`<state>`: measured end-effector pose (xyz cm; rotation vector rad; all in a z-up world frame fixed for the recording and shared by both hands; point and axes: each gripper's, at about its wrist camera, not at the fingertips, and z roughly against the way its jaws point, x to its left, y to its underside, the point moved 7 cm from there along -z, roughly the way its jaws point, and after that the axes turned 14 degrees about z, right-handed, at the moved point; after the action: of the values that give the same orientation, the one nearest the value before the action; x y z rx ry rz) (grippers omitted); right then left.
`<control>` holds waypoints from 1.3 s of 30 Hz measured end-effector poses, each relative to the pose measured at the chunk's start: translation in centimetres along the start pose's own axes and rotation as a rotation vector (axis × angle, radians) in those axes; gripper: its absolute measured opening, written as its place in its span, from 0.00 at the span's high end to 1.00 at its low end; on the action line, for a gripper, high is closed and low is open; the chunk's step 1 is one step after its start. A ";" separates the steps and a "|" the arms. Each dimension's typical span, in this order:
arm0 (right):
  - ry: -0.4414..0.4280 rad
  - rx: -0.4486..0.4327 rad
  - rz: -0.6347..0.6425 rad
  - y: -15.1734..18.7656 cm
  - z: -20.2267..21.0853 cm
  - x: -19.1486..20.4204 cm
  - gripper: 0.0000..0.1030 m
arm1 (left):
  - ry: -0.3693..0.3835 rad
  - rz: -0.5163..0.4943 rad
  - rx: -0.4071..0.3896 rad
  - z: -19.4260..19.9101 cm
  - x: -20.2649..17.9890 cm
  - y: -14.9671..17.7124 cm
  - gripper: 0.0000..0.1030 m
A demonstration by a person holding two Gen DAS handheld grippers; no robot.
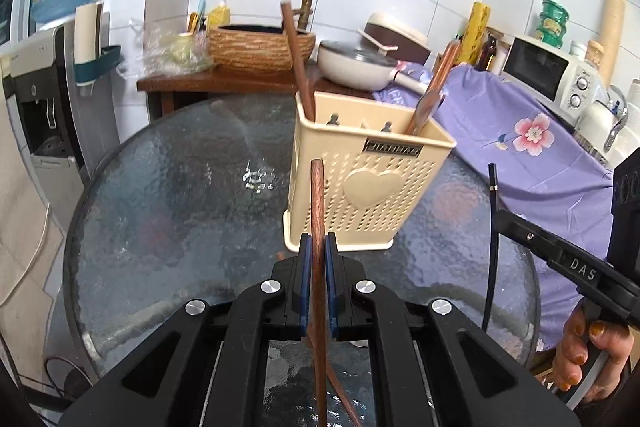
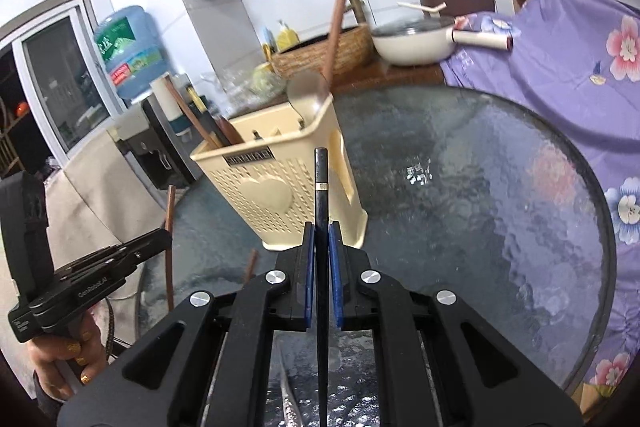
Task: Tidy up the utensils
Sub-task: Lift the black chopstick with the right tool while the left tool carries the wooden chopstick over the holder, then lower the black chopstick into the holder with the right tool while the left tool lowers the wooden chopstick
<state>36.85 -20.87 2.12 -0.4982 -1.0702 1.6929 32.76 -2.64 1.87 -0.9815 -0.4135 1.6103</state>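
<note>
The utensil holder (image 1: 360, 183) is sitting on the glass desk (image 1: 168, 195), dead ahead of both. Left hand-held gripper (image 1: 318, 247) is clamping a brown chopstick (image 1: 317, 211) upright; right hand-held gripper (image 2: 321, 235) is pinching a black chopstick (image 2: 321, 195), looking slightly nearer.

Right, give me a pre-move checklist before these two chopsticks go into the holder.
1. Left gripper grip on the brown wooden chopstick: jaws shut on it, ok.
2. Right gripper grip on the black chopstick: jaws shut on it, ok.
3. Beige utensil holder upright on the glass table: ok.
4. Open slot in the holder: a wooden spoon and other wooden utensils already stand in it; free room shows between them, ok.
5. Sticks over the opening: both tips sit in front of the holder's wall, not above the rim, not ok.
6. Which compartment suits chopsticks: cannot tell.
</note>
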 end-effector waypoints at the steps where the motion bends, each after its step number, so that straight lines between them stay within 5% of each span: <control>1: -0.005 -0.005 -0.001 -0.2 0.3 0.1 0.92 | 0.006 -0.001 -0.005 0.4 -0.1 -0.1 0.94; 39: -0.053 -0.095 0.168 -8.7 5.3 4.6 0.93 | 0.111 -0.113 -0.164 7.7 -5.2 -6.3 0.94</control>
<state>35.77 -18.19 12.97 -0.6223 -1.1784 1.8163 30.81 -3.82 12.80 -1.1456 -0.5220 1.4301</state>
